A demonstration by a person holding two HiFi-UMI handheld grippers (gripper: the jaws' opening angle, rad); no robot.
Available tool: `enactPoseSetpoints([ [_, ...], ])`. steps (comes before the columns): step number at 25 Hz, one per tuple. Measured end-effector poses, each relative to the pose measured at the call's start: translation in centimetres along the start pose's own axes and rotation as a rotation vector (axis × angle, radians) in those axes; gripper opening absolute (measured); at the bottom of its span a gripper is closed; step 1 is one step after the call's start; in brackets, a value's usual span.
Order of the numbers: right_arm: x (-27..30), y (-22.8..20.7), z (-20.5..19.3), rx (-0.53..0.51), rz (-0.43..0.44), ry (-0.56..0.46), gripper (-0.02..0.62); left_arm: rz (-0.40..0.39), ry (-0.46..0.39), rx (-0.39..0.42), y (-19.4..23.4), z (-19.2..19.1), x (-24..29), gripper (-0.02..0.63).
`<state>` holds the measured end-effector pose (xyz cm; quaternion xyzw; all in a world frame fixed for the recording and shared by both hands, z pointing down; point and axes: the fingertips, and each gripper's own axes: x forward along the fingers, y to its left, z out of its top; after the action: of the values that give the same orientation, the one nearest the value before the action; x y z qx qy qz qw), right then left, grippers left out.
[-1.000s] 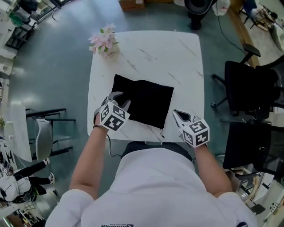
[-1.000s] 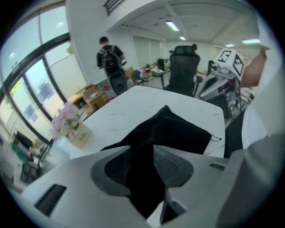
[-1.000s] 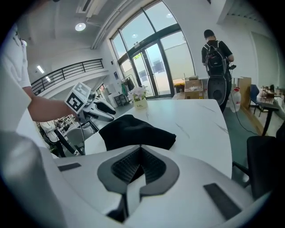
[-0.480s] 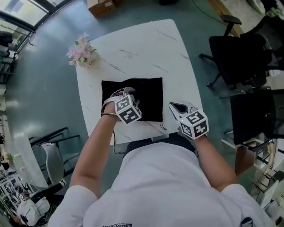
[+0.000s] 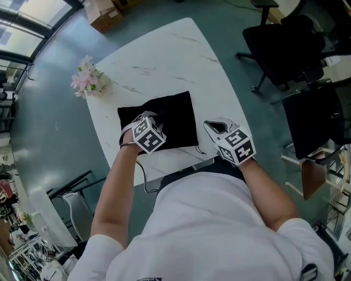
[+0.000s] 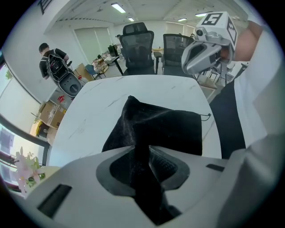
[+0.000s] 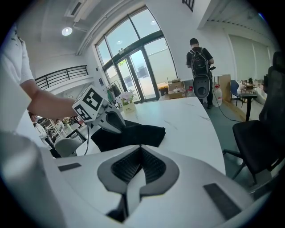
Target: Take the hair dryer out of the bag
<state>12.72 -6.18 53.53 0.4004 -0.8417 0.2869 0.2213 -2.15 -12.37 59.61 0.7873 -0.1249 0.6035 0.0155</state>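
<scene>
A black cloth bag [image 5: 173, 115] lies flat on the white marble table [image 5: 164, 60]; no hair dryer shows. My left gripper [image 5: 145, 117] points steeply down onto the bag's near left part. Its jaws have just been closing and now pinch a raised ridge of the bag's fabric [image 6: 167, 127] between the pads [image 6: 162, 164]. My right gripper [image 5: 210, 125] hovers shut and empty beside the bag's near right corner, by the drawstring. In the right gripper view the bag [image 7: 133, 133] lies under the left gripper [image 7: 109, 121], ahead of the shut right gripper [image 7: 140, 171].
A small pot of pink flowers [image 5: 86, 82] stands at the table's far left corner. Black office chairs [image 5: 285, 38] stand to the right, and a cardboard box [image 5: 101, 13] sits on the floor beyond. A person with a backpack [image 7: 199, 55] stands far off.
The left gripper has come down from the table's near left onto the bag and narrowed its jaws on the fabric. The right gripper has barely moved. The head view has swung.
</scene>
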Motion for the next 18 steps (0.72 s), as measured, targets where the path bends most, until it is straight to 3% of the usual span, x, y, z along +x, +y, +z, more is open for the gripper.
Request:
enactPoseSetpoints([
  [6, -0.2, 0.1, -0.2, -0.001, 0.006, -0.003, 0.015, 0.016, -0.037, -0.07, 0.4, 0.1, -1.0, 0.026],
  [13, 0.4, 0.7, -0.2, -0.017, 0.028, 0.003, 0.015, 0.062, -0.105, -0.133, 0.3, -0.8, -3.3, 0.023],
  [18, 1.5, 1.8, -0.8, -0.084, 0.059, 0.045, 0.015, 0.108, -0.168, -0.159, 0.2, -1.7, -5.7, 0.023],
])
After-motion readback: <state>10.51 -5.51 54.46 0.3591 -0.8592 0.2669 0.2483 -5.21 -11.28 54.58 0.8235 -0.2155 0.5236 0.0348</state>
